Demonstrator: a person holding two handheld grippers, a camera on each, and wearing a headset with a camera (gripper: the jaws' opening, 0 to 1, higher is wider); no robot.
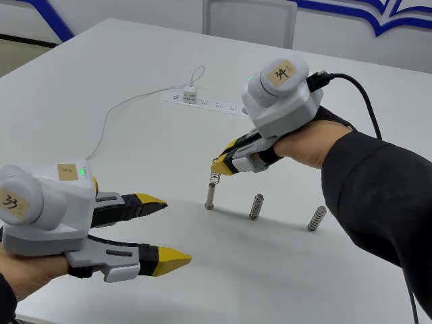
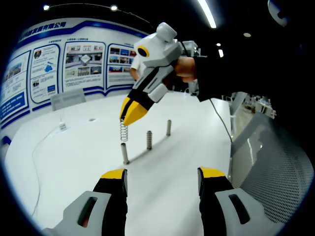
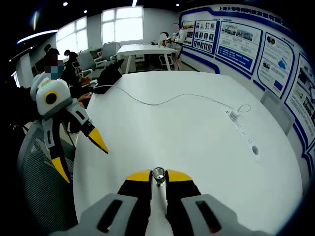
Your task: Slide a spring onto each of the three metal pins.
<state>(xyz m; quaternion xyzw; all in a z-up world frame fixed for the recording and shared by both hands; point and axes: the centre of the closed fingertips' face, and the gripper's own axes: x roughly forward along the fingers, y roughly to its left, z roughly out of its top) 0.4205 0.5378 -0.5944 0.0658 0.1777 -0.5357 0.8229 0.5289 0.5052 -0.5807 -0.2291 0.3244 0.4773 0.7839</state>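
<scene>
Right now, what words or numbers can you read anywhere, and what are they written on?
Right sticker, tan, on the right gripper, which holds a spring: handwritten marks, too unclear to quote.
Left sticker, tan, on the left gripper: handwritten marks, also unclear.
Wall posters: Chinese headings and small print, too blurred to read.
Power strip: no readable label.
</scene>
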